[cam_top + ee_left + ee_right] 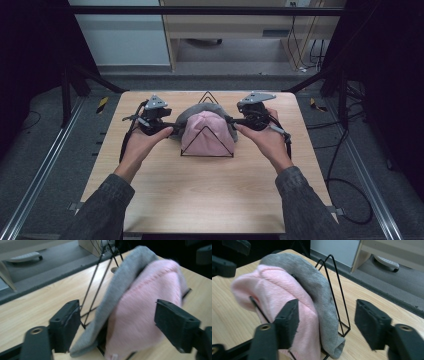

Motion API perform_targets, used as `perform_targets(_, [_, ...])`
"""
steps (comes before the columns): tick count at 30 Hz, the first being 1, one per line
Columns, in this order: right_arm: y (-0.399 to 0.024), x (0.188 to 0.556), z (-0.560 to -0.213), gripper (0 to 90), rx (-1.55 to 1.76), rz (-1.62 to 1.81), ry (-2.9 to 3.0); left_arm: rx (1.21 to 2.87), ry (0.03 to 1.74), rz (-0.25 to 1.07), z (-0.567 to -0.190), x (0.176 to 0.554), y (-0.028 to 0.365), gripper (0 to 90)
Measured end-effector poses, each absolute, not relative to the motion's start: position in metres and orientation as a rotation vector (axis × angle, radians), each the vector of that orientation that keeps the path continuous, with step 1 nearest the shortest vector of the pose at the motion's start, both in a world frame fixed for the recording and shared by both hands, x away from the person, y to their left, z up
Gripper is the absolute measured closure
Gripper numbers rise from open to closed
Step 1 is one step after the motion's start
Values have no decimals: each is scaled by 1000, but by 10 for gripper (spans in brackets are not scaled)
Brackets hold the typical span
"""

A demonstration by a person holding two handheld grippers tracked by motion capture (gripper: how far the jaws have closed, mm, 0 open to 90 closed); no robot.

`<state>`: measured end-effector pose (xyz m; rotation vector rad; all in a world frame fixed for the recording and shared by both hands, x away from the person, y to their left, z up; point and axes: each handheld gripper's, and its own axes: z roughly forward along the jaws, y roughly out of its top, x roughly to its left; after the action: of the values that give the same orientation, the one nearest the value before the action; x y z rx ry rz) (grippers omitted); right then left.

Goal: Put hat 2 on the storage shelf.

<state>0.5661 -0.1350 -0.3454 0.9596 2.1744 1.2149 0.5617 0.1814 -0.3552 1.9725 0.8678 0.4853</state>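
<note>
On the counter [200,200], mid-board, stands a black wire rack [206,97] of triangular frames. I see two knit hats draped over it: a grey hat [317,287] behind, a pink hat [207,132] in front, lying against each other.

Handling notes, my judgement: both hats light, soft, floppy knit; they fold and sag, nothing stiff to push against. Not fragile, not slippery, but yarn may snag on the wire tips. The rack looks light and could tip or slide if a hat is dragged sideways. Best hold: pinch a fold of the lower brim at each side, then lift up and off the frame.

Left gripper [172,125] sits at the pink hat's left edge, right gripper [230,120] at its right. Both sets of fingers [66,323] released, spread wide, fabric between them, no pad pressing.
</note>
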Motion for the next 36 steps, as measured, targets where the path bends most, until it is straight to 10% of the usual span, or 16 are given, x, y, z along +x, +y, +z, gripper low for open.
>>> perform_targets(8, [-144, 549, -339, 203, 963, 1264, 2150, 2019, 876, 483, -352, 545, 185, 106])
perform_targets(36, [-193, 499, -396, 97, 1034, 1187, 2199, 2167, 846, 426, -409, 491, 216, 64])
